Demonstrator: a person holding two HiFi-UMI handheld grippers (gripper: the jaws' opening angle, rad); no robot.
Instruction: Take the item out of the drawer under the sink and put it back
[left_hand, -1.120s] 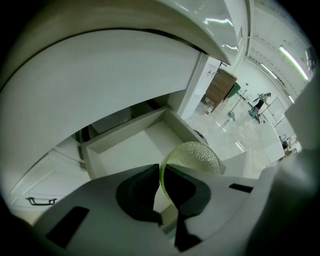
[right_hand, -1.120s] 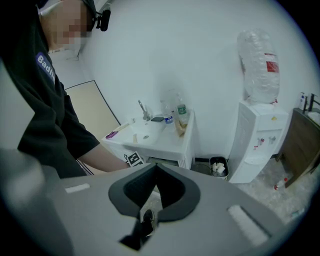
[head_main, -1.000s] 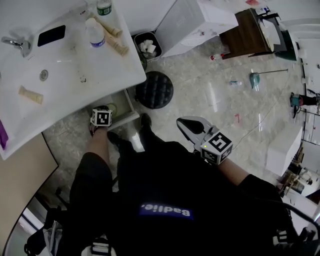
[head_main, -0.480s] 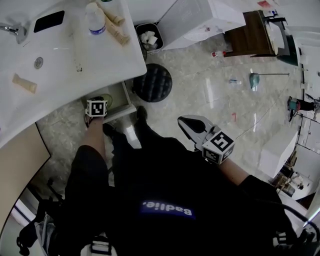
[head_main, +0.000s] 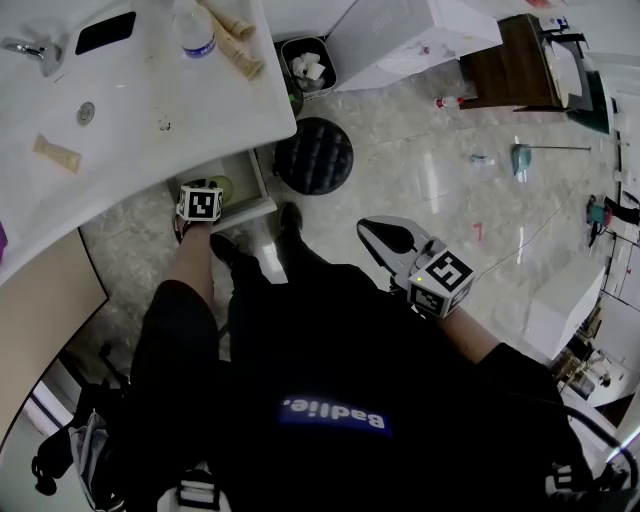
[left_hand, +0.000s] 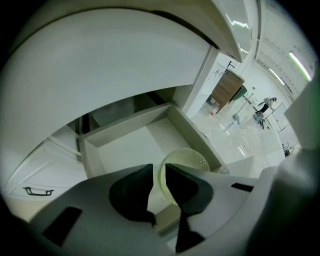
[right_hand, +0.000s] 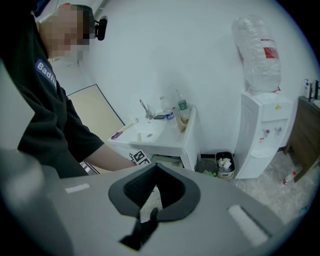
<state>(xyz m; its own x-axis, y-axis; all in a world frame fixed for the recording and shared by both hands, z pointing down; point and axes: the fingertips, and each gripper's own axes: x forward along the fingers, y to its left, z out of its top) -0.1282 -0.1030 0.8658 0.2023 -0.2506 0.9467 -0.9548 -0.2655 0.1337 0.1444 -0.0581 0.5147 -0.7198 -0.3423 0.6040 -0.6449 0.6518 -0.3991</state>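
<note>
jaws of our left gripper (left_hand: 159, 170) have just been opening and stand loose around the rim of the green bowl (left_hand: 192, 157), which sits in the drawer (left_hand: 127, 125) under the sink (head_main: 200, 110); our right gripper (right_hand: 156, 170) is clenched on nothing.

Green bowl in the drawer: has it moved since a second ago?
Yes. The green bowl has sunk lower, now inside the drawer's right wall instead of overlapping it.

Your left hand-held gripper (left_hand: 159, 172) points steeply down, its jaws just opening, the bowl (left_hand: 189, 157) rim between them. Your right hand-held gripper (head_main: 372, 233), mid-frame, is closed.
</note>
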